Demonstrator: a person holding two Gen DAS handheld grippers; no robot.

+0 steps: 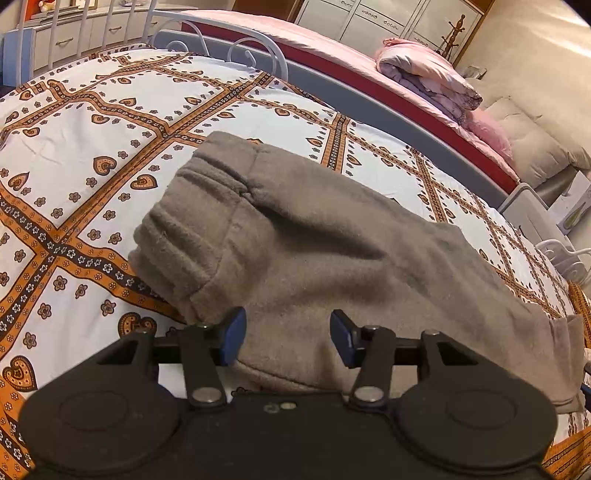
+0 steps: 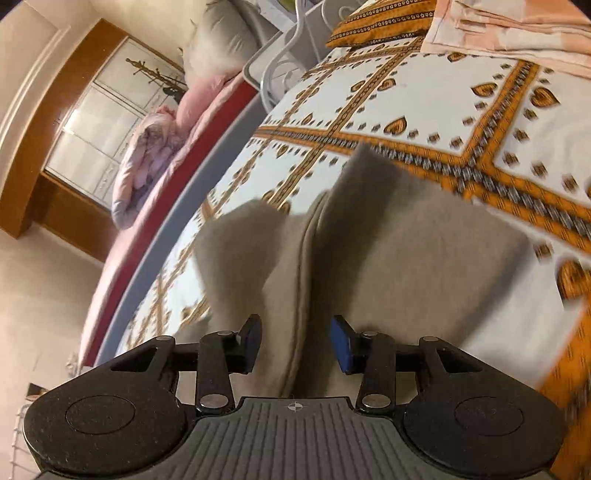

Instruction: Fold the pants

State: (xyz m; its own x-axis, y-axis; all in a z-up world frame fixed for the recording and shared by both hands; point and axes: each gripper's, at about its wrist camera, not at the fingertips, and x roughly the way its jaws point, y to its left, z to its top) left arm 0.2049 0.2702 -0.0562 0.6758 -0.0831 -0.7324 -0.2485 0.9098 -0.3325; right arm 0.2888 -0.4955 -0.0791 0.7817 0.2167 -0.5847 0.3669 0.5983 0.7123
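Note:
Grey-brown fleece pants (image 1: 314, 236) lie folded lengthwise on the patterned bedspread (image 1: 92, 122), with the ribbed waistband at the left end in the left wrist view. My left gripper (image 1: 288, 334) hovers over the near edge of the pants, jaws apart, with the cloth below them and not pinched. In the right wrist view the pants (image 2: 406, 258) show as blurred leg ends with a seam running toward the camera. My right gripper (image 2: 295, 343) stands open with that seam between its blue pads (image 2: 341, 345), which do not press on it.
A white metal bed rail (image 1: 236, 48) borders the far side of the bedspread. Beyond it lies a pink bed (image 1: 332, 51) with a rolled quilt (image 1: 428, 81). A peach folded cloth (image 2: 517, 29) and an orange pillow (image 2: 380, 22) lie at the bed's far end.

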